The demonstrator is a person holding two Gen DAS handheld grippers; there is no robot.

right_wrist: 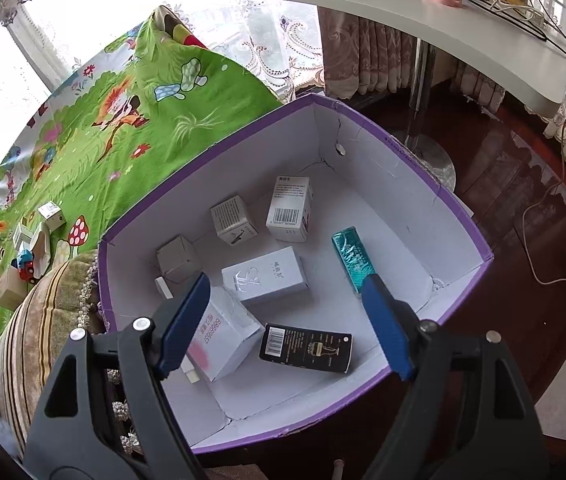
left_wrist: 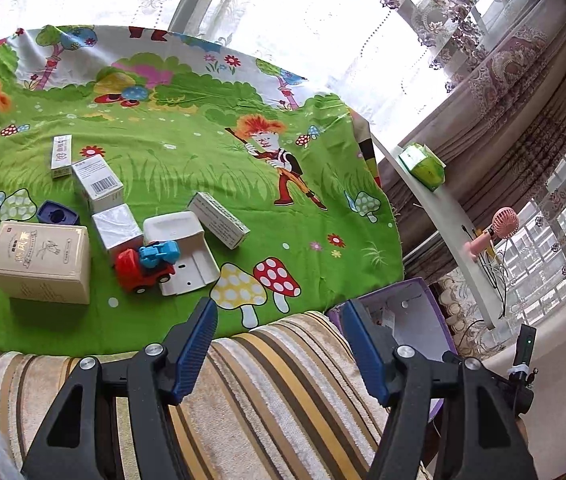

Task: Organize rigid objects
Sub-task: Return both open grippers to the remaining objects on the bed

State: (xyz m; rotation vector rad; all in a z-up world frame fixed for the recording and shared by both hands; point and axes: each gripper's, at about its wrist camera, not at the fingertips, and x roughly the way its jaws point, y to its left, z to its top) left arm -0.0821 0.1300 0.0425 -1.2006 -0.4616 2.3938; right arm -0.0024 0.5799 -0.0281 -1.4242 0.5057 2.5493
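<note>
The right gripper [right_wrist: 287, 312] hangs over the purple box [right_wrist: 399, 148], jaws spread wide and nothing between them, blue pads clear of everything below. Inside that white-lined box, a black carton [right_wrist: 307, 347] lies flat just beneath the jaws, a white carton with pink print [right_wrist: 223, 336] sits beside the left-hand finger, a silver-white carton [right_wrist: 265, 276] lies a little further in, and a teal carton [right_wrist: 353, 259] runs along near the right-hand finger; behind them stand a barcode carton [right_wrist: 289, 210] and two small grey-white cartons. Over to the left gripper [left_wrist: 279, 328]: jaws apart too, empty, poised above the striped sofa arm [left_wrist: 251, 396]. Beyond it, on the green cartoon cloth [left_wrist: 187, 168], the rest wait in a cluster: a cream box [left_wrist: 41, 260] at the left, a red and blue toy truck [left_wrist: 147, 266] touching a white tray [left_wrist: 185, 256], a silver carton [left_wrist: 117, 228] just behind the truck, a long white carton [left_wrist: 219, 220] at the tray's far side, a dark blue piece [left_wrist: 57, 214], and two more white cartons further back.
</note>
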